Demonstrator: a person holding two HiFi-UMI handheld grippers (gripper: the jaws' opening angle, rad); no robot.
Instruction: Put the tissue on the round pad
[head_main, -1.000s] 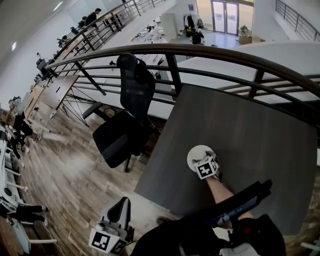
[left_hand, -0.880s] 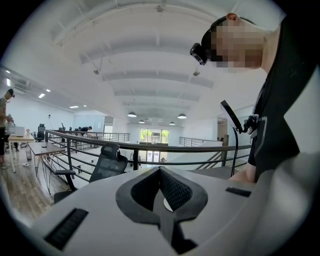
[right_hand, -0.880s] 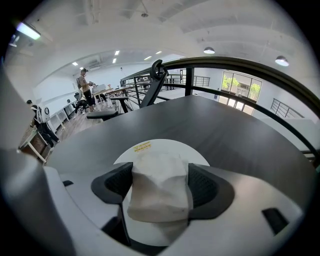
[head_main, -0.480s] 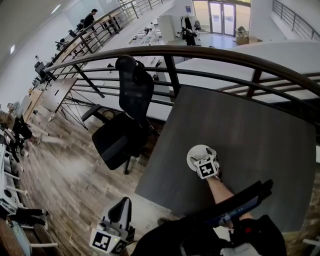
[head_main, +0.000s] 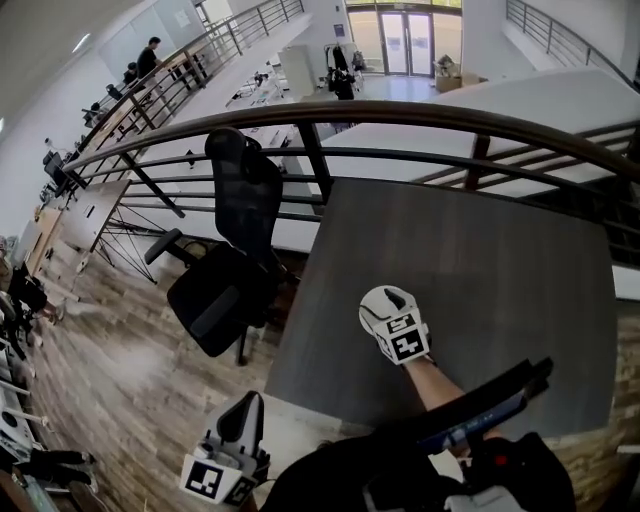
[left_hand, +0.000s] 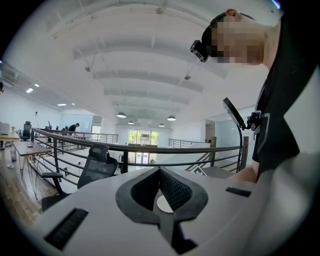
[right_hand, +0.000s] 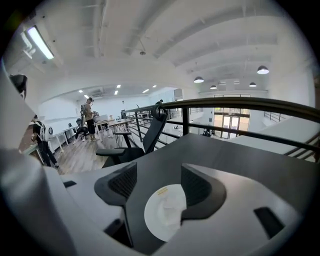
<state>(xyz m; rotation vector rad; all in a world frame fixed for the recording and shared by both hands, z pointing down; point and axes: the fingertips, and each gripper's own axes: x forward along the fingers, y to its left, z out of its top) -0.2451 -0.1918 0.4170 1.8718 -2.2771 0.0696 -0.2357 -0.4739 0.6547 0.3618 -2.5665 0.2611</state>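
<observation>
In the right gripper view a round white pad (right_hand: 159, 221) lies on the dark table (right_hand: 225, 155), with a crumpled white tissue (right_hand: 169, 206) resting on it. My right gripper (right_hand: 159, 186) hangs just over the pad. Its jaws stand apart on either side of the tissue and are closing, with no pad pressing on it. In the head view the right gripper (head_main: 388, 308) covers most of the pad (head_main: 368, 312). My left gripper (head_main: 235, 440) is held low, off the table's near left corner. Its jaws meet at the tips (left_hand: 160, 170) with nothing in them.
A black railing (head_main: 420, 112) runs along the table's far side, over an open office floor below. A black office chair (head_main: 235, 260) stands at the table's left edge. The person's forearm (head_main: 435, 380) reaches in from the near edge.
The head view has swung a little. The right gripper now covers more of the round pad than a second ago. The left gripper has stayed where it was.
</observation>
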